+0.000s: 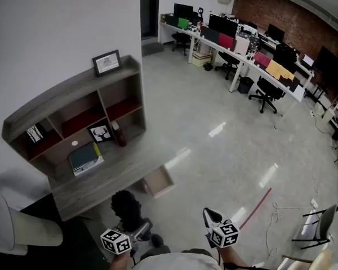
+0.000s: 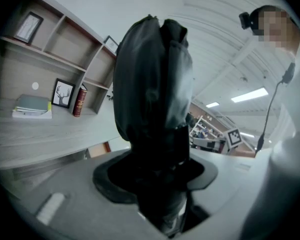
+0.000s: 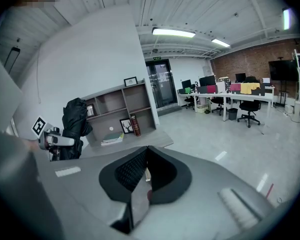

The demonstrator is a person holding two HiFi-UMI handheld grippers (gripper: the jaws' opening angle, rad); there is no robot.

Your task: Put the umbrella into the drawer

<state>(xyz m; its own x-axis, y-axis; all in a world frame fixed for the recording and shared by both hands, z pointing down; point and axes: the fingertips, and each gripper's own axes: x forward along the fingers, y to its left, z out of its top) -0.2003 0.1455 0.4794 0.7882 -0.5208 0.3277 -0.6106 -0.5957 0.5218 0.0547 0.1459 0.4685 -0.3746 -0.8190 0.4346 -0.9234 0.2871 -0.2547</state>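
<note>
Ahead of my jaws stands the grey shelf unit (image 1: 73, 122), with an open drawer (image 1: 158, 181) low under its surface (image 1: 118, 170). My left gripper (image 1: 139, 229) holds the folded black umbrella (image 2: 152, 84) upright between its jaws. My right gripper (image 3: 146, 154) has its jaws pressed together, empty.

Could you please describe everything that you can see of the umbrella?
The umbrella is black, folded short, its fabric loosely bunched and wrinkled. It stands roughly upright, its lower end clamped between the jaws of the left gripper, which alone touches it. It is held in the air near the grey shelf unit, not yet in the drawer.
</note>
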